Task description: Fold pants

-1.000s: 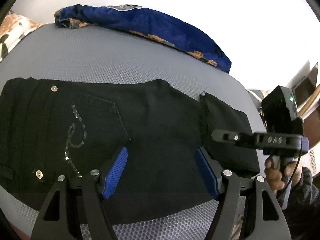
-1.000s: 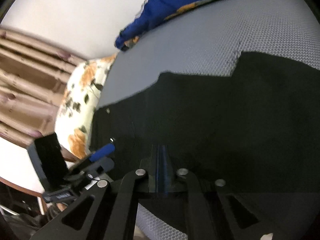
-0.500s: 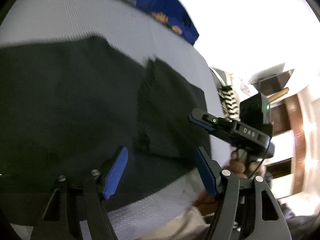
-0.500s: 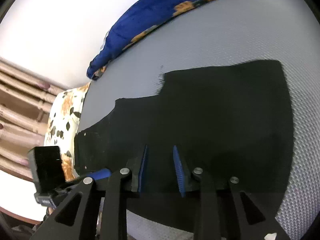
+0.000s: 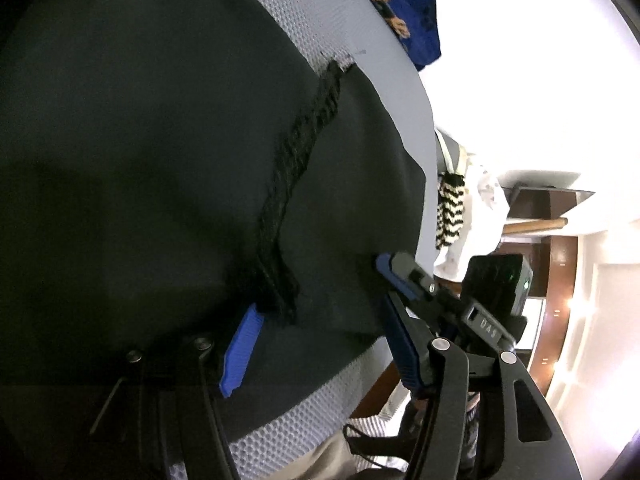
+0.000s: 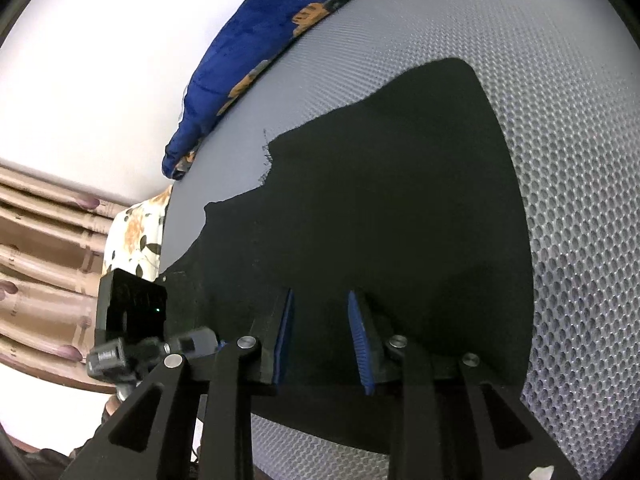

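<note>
Black pants lie flat on a grey mesh bed surface; they also fill the right wrist view. A folded leg layer with a frayed hem lies on top. My left gripper is open, its blue pads straddling the near end of that hem, close over the fabric. My right gripper is open with a moderate gap, low over the near edge of the pants, holding nothing. The right gripper shows in the left wrist view at the pants' right edge.
A blue floral blanket lies along the far edge of the bed by a white wall. A floral pillow and curtains are at the left. Clothes and wooden furniture stand beyond the bed's right edge.
The left gripper has swung right and dropped close to the frayed hem. The right gripper has opened from shut and shifted toward the pants' right end.
</note>
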